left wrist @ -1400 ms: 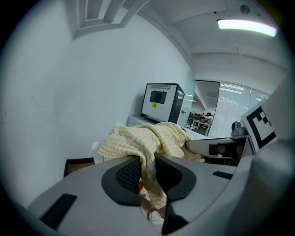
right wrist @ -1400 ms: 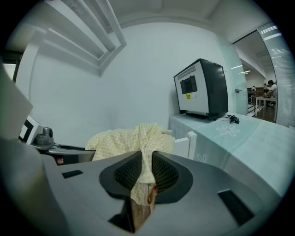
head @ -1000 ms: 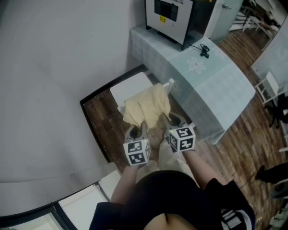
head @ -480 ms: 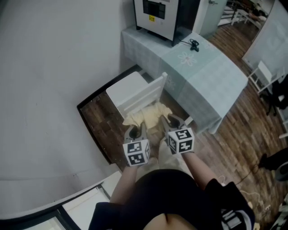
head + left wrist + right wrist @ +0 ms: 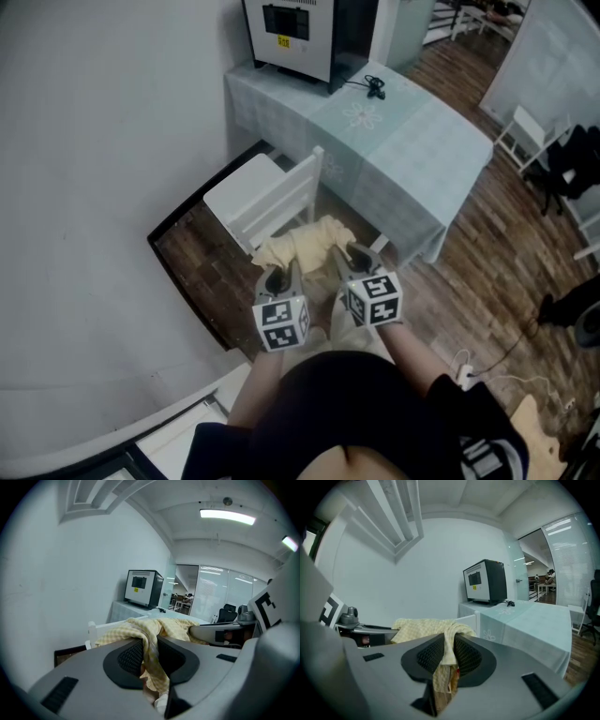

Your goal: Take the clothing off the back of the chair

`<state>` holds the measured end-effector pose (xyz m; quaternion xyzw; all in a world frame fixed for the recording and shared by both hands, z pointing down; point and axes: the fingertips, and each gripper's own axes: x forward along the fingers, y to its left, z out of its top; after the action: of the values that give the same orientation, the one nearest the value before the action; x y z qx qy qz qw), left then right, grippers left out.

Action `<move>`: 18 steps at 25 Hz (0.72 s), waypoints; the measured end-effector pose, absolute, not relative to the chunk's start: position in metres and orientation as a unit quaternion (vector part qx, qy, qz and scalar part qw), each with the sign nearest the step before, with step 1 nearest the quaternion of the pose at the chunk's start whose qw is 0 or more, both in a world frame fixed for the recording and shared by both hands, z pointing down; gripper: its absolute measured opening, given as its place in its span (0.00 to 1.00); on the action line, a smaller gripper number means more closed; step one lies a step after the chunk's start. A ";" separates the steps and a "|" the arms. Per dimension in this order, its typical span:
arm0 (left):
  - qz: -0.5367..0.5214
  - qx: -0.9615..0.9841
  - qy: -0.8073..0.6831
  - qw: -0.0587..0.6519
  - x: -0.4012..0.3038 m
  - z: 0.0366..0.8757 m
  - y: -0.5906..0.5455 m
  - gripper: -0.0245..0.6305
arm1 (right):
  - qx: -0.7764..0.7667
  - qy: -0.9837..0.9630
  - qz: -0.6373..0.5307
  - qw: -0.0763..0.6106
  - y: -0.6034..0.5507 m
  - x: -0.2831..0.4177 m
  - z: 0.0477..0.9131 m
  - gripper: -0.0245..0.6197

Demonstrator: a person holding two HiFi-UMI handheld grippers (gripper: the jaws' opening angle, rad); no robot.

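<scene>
Currently pinched in the near-closed jaws of left gripper [image 5: 285, 269] and right gripper [image 5: 342, 253], one fold each: yellow checked clothing [image 5: 305, 244]. Suspended just beside the white chair [image 5: 267, 195] back, at its 5 o'clock.

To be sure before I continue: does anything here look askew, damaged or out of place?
Nothing stands out. The left gripper and right gripper both pinch the yellow clothing; the white chair stands upright, back bare.
</scene>
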<state>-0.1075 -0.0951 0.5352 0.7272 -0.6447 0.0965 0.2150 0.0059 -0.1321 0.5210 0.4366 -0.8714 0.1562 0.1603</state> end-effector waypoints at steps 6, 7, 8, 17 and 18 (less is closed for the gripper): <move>0.095 0.745 -0.626 0.207 -0.089 0.530 -0.097 0.14 | 0.461 -0.861 0.153 0.151 -0.124 0.026 0.513 0.15; 0.096 0.748 -0.623 0.205 -0.087 0.528 -0.098 0.14 | 0.464 -0.860 0.153 0.149 -0.124 0.029 0.512 0.15; 0.096 0.751 -0.621 0.204 -0.085 0.528 -0.098 0.14 | 0.468 -0.858 0.153 0.147 -0.123 0.032 0.511 0.15; 0.095 0.766 -0.605 0.196 -0.076 0.522 -0.107 0.14 | 0.487 -0.849 0.152 0.138 -0.123 0.042 0.505 0.15; 0.095 0.767 -0.604 0.195 -0.076 0.522 -0.108 0.14 | 0.488 -0.849 0.152 0.137 -0.123 0.042 0.504 0.15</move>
<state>-0.0765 -0.1077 0.5219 0.7665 -0.6043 0.0953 0.1954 0.0421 -0.1226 0.5044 0.4880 -0.8485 0.1525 0.1367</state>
